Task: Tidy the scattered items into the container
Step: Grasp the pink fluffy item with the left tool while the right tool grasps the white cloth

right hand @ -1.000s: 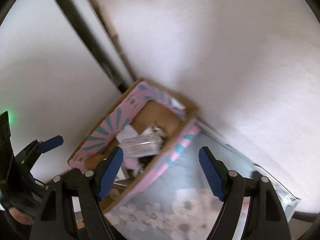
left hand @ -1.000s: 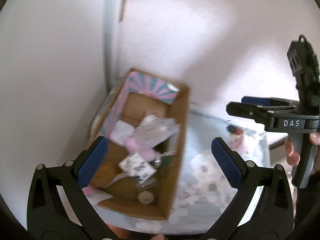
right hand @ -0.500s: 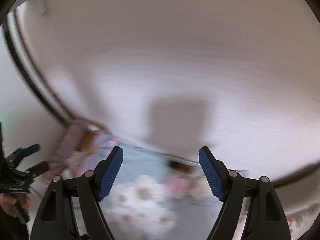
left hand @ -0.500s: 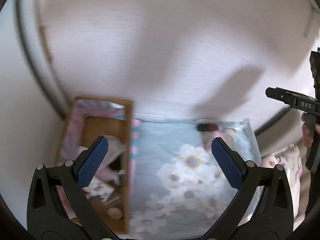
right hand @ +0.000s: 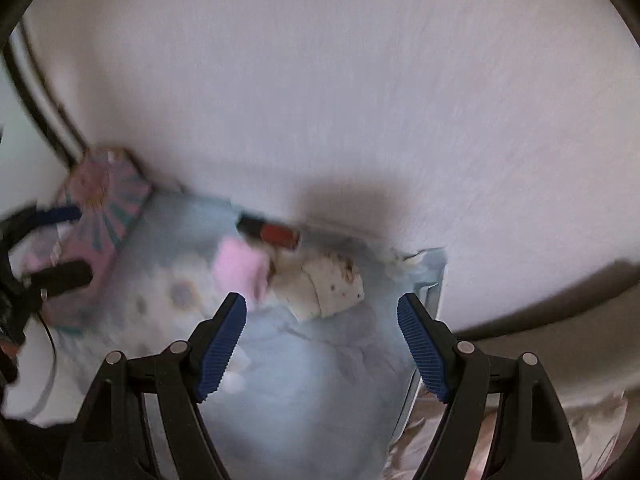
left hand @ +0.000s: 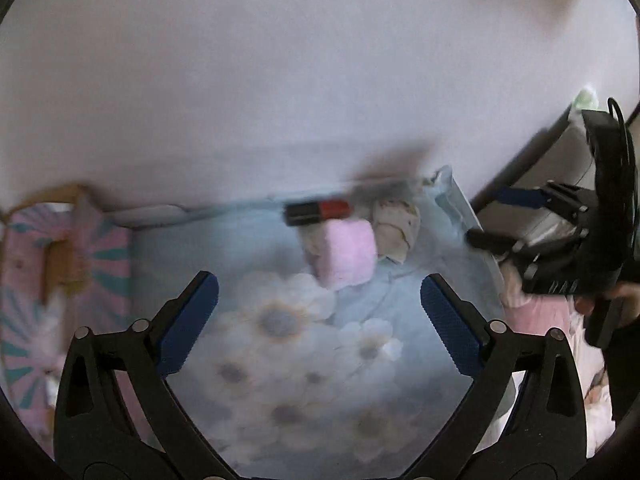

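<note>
You had both the left gripper and right gripper empty with fingers apart, aimed at the pink block, tube and pouch at 12 o'clock, box at 9.

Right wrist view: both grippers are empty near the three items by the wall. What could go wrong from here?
The pink block, red-and-black tube and speckled white item touch, so the open right gripper may catch two. The tube may roll on the soft floral cloth. The left gripper could collide.
</note>
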